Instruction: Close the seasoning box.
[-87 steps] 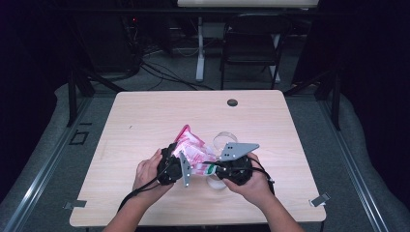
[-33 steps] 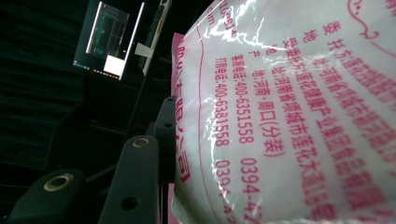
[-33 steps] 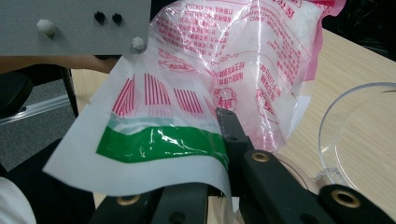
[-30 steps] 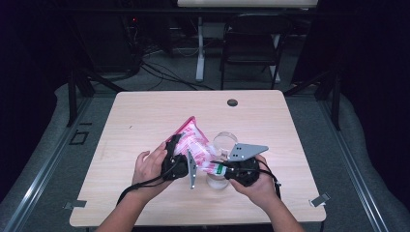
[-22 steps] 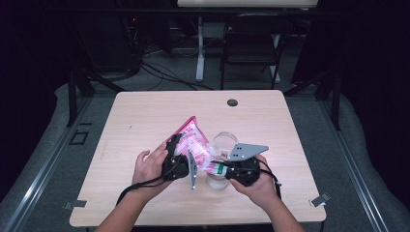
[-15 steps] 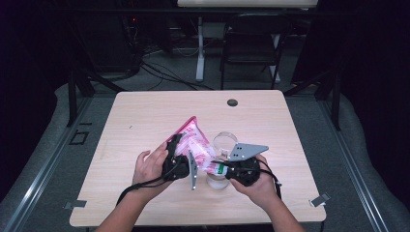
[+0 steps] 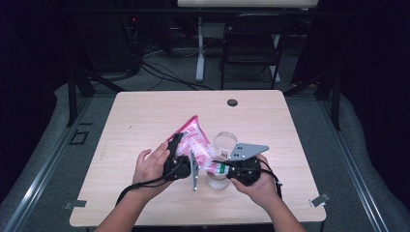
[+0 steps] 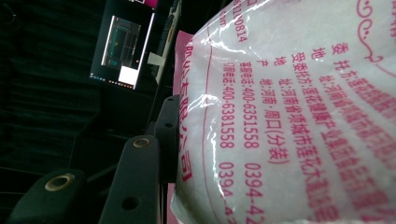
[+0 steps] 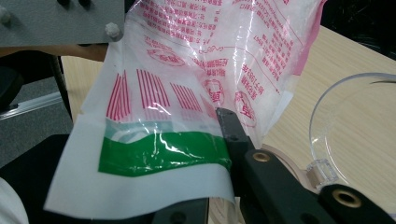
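Over the clear jar (image 7: pixel 223 145), tilted pink bag (image 7: pixel 196 145) clamped between left gripper (image 7: pixel 178 155) and right gripper (image 7: pixel 223 169), green-banded mouth end lowest, pinched shut beside the rim.

"400-6351558" in pink on bag (image 8: pixel 299 116)

Looks like a dim lab or recording studio: lone wooden table (image 7: pixel 145 116), folding chair (image 7: pixel 251 48), floor cables (image 7: pixel 164 72), glowing monitor (image 8: pixel 122 49).
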### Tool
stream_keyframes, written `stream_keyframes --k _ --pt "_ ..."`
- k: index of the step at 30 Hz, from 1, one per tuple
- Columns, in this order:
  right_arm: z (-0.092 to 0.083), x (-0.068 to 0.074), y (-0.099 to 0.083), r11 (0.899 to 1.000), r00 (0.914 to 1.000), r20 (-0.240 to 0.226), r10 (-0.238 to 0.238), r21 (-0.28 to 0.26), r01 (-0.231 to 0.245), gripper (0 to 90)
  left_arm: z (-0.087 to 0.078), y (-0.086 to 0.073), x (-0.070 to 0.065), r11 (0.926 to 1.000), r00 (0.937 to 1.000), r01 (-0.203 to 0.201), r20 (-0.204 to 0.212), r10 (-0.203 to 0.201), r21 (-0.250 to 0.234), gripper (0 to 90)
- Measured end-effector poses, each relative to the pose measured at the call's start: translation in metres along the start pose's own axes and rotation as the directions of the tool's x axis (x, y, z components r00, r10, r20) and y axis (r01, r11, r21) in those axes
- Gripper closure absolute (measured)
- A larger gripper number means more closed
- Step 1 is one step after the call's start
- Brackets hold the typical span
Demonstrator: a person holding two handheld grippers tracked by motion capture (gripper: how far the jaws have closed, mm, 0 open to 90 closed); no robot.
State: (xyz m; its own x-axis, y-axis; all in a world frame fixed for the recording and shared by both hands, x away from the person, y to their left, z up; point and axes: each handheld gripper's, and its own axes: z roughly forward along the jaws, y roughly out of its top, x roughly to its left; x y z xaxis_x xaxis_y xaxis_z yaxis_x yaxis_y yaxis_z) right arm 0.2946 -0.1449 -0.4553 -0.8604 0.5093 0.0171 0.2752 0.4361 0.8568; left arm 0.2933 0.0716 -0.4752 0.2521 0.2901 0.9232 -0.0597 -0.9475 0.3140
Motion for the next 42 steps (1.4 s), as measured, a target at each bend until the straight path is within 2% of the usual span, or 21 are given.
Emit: stream_keyframes --k 18,42 --pt "-0.0010 -0.0021 -0.0014 1.000 0.9999 0.010 -0.005 0.013 0.005 90.0 -0.0005 0.0041 0.0014 0.9994 0.9991 -0.030 -0.031 0.029 -0.017 62.8" --pt "-0.0002 -0.0055 -0.0054 1.000 0.9999 0.014 0.008 0.022 -0.008 90.0 -0.0008 0.0077 -0.0011 0.9975 0.9969 -0.065 -0.046 0.064 -0.025 62.9"
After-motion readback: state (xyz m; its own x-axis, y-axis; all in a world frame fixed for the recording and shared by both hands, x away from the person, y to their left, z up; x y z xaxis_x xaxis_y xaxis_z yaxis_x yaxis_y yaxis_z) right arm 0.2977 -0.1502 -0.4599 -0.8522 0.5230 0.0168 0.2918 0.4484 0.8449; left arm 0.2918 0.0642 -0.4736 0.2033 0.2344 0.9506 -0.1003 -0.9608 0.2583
